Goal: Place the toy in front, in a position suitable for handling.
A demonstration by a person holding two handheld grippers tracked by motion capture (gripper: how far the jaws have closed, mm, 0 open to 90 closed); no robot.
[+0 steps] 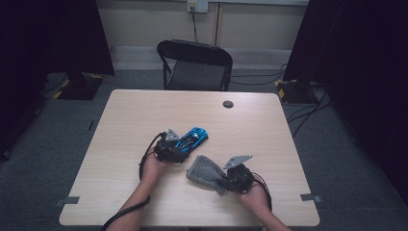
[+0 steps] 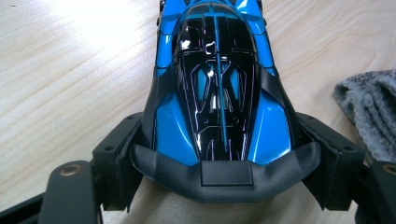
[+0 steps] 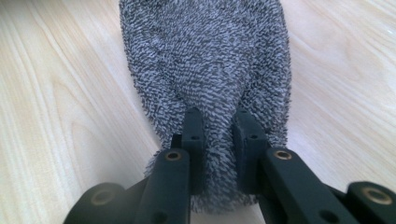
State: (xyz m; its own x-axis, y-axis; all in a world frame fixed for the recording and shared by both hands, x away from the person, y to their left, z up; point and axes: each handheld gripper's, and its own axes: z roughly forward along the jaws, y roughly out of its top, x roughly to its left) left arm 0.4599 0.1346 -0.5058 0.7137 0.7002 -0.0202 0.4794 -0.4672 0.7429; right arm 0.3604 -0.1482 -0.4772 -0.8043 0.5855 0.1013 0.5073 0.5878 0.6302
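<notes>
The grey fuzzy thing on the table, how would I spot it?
Start at the pale wooden table, then look near its front edge, right of the blue toy car. The grey cloth lies flat there, pinched by the right gripper; it alone is soft and shaggy.

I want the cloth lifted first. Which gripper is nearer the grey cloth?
Right. The right gripper is shut on the grey cloth's near edge. The left gripper sits beside it, clamping the blue toy car.

One blue toy car (image 1: pixel 192 139), one grey cloth (image 1: pixel 206 171), one chair (image 1: pixel 195 65), one table (image 1: pixel 144 110).
</notes>
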